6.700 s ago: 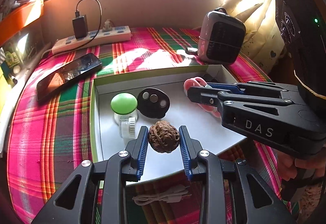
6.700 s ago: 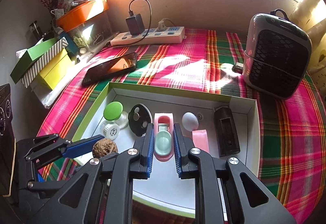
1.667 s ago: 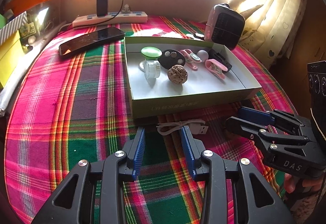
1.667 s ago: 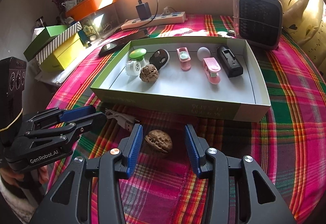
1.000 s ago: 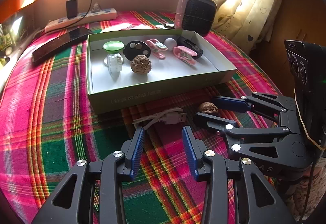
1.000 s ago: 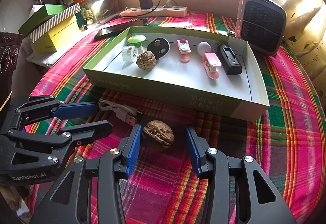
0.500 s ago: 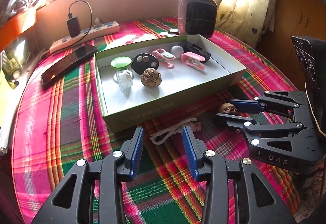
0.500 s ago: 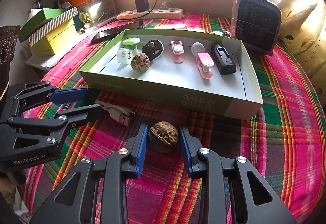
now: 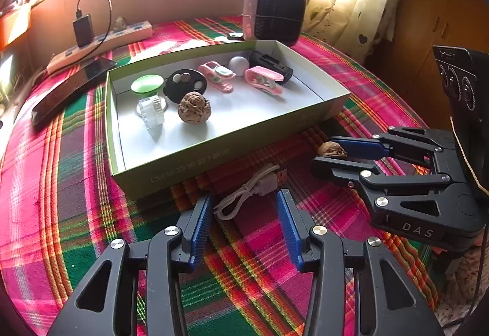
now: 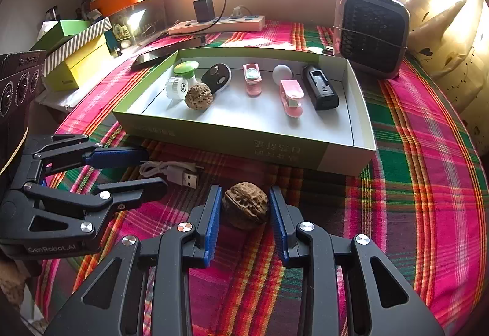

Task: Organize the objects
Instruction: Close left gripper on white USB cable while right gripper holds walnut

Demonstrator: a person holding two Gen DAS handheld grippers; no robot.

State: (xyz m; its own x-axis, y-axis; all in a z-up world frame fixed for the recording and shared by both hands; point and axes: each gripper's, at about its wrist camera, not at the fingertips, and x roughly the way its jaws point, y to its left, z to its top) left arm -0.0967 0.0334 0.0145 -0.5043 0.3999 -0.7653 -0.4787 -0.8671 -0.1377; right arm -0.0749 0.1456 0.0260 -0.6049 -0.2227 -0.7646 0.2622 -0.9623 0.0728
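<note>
A shallow green-sided box (image 9: 232, 149) (image 10: 275, 149) holds a walnut (image 9: 194, 107) (image 10: 198, 96), a green-capped piece, a black disc, pink clips, a white ball and a black block. My right gripper (image 10: 244, 213) is shut on a second walnut (image 10: 245, 205) on the plaid cloth in front of the box; it also shows in the left wrist view (image 9: 331, 149). My left gripper (image 9: 243, 221) is open and empty, its fingers either side of a white USB cable (image 9: 250, 190) (image 10: 171, 171).
A small heater (image 9: 273, 13) (image 10: 371, 33) stands behind the box at the right. A power strip with charger (image 10: 217, 22) and a phone (image 9: 71, 88) lie at the back left. Stacked boxes (image 10: 76, 57) stand at the far left.
My right gripper has closed from open onto the walnut on the cloth. My left gripper has stayed open and shifted slightly closer to the USB cable.
</note>
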